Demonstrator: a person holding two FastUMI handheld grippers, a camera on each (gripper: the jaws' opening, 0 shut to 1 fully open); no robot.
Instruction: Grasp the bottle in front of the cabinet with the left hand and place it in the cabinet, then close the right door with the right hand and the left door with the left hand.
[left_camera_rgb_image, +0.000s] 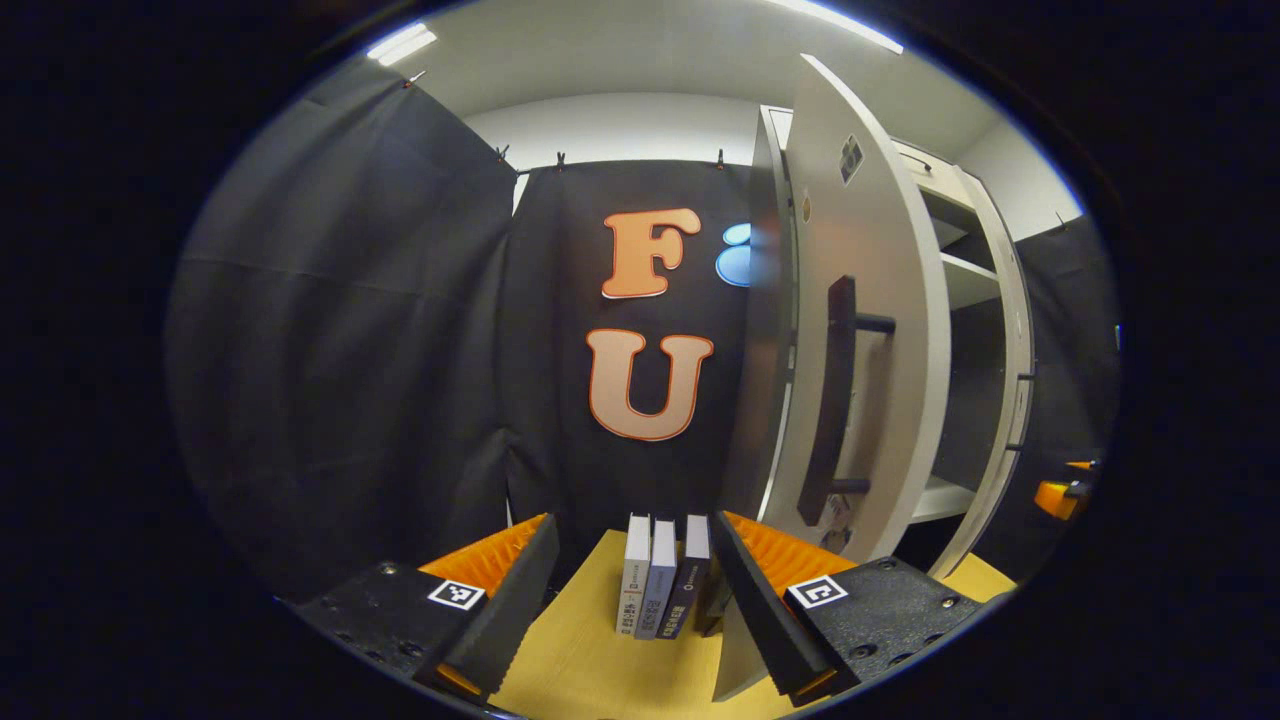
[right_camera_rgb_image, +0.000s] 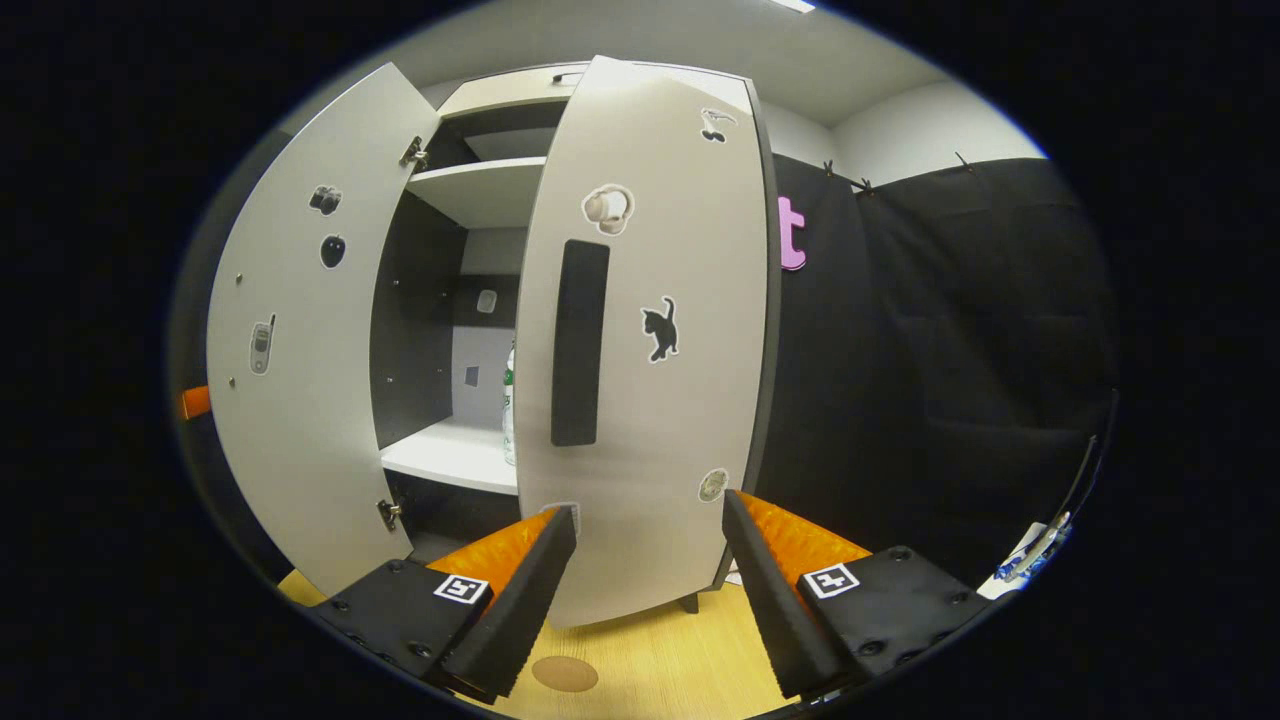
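Note:
The bottle (right_camera_rgb_image: 509, 405) stands upright on the cabinet's white lower shelf (right_camera_rgb_image: 445, 452), half hidden behind the right door's edge. The right door (right_camera_rgb_image: 650, 330) is partly swung in, its black handle (right_camera_rgb_image: 580, 340) facing me. My right gripper (right_camera_rgb_image: 650, 508) is open just before that door's lower part, not touching it. The left door (left_camera_rgb_image: 860, 330) stands wide open; in the left gripper view its outer face and black handle (left_camera_rgb_image: 835, 400) sit right of my open, empty left gripper (left_camera_rgb_image: 632, 525). Its inner face (right_camera_rgb_image: 290, 330) carries stickers.
Three books (left_camera_rgb_image: 660, 575) stand upright on the wooden table (left_camera_rgb_image: 580, 650) beyond the left gripper's fingers. Black cloth walls enclose both sides. An orange part of the other gripper (left_camera_rgb_image: 1062, 495) peeks past the cabinet's right side. A round brown mark (right_camera_rgb_image: 565, 673) lies on the tabletop.

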